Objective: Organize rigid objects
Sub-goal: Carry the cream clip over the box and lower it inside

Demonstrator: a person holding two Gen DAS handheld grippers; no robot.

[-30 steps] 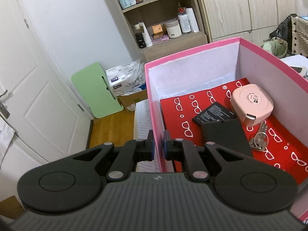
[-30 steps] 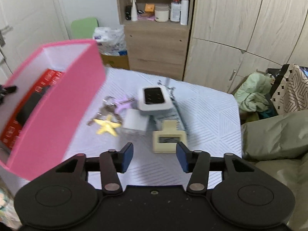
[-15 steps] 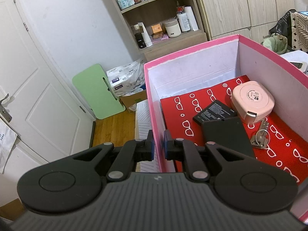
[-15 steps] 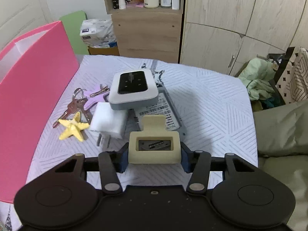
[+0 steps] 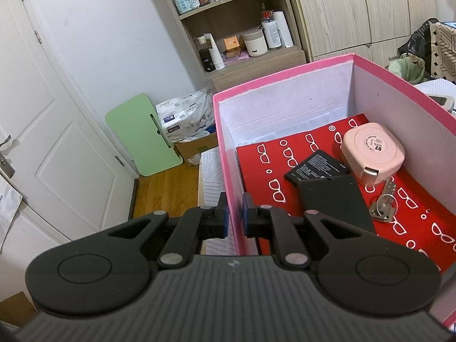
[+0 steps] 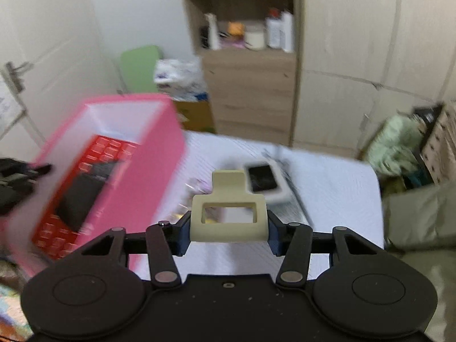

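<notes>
**Cream clip lifted clear, box held ready**

The right hand-held gripper (image 6: 229,235) had the cream clip (image 6: 228,213) pinched between its blue pads, and the piece, which half a second before was still down among the clutter with the fingers only closing round it, was now carried in the air above the white striped surface. The right view was smeared with motion and had swung to take in more of the pink box (image 6: 159,176), which suggested the clip was on its way there. A second earlier the same gripper had stood open and empty, short of the clip.

The left hand-held gripper (image 5: 234,213) had not shifted across the three moments: its pads stayed clamped on the near wall of the box (image 5: 228,148), one pad outside and one inside, holding it steady. Inside, on the red lining, lay a pink case (image 5: 373,151), a black battery (image 5: 317,166), a black slab (image 5: 335,202) overlapping the battery's near edge, and a ring of keys (image 5: 383,202) just beside the case.

A white-and-grey device (image 6: 263,179) remained on the surface beyond the clip; other small items near it were too blurred to name. The pickup looked complete, with the drop into the box apparently next and more pieces left to gather. Open lining toward the far wall seemed the likeliest landing spot.
</notes>
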